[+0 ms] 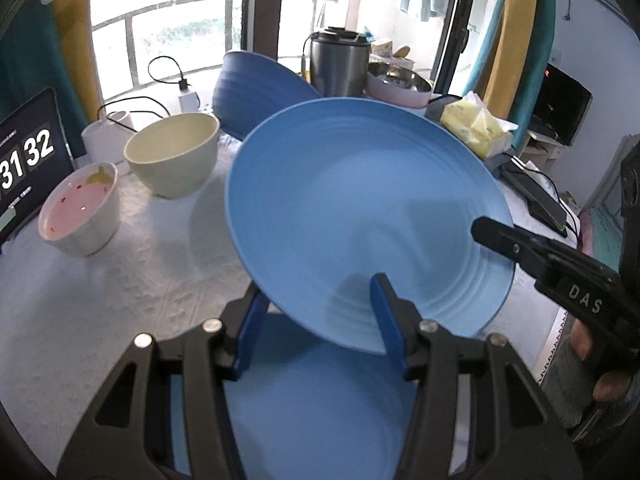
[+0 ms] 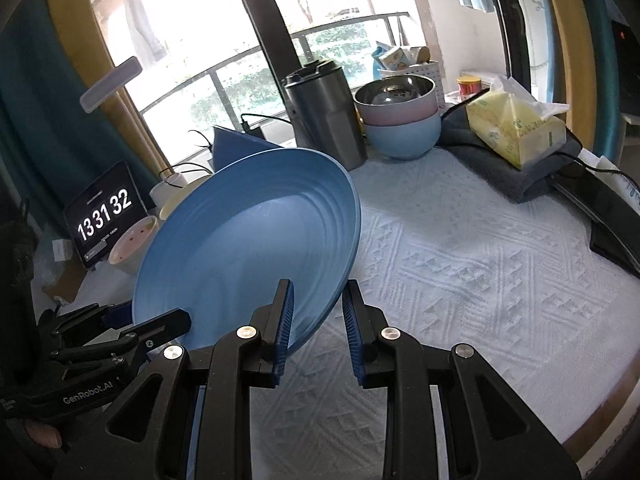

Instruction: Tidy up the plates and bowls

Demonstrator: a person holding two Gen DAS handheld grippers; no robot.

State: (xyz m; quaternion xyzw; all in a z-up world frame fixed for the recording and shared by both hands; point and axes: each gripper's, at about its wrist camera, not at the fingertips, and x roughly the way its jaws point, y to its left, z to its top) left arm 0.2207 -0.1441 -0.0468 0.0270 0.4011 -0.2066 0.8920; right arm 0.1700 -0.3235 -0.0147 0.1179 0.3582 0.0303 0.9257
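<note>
A light blue plate (image 1: 360,216) is tilted above the table; it also shows in the right wrist view (image 2: 248,256). My left gripper (image 1: 320,312) has a finger on each side of its near rim, but the grip is unclear. My right gripper (image 2: 318,320) straddles the plate's right edge with a gap, so it is open; it shows in the left wrist view (image 1: 492,236). Another blue plate (image 1: 320,408) lies flat below. A dark blue plate (image 1: 256,92) leans behind. A cream bowl (image 1: 176,152) and a white bowl with pink inside (image 1: 80,212) stand at the left.
A grey canister (image 2: 324,112) and stacked steel, pink and blue bowls (image 2: 400,120) stand at the back. A yellow tissue pack (image 2: 516,128) lies on a grey cloth at the right. A clock tablet (image 2: 104,216) stands at the left. Cables run along both sides.
</note>
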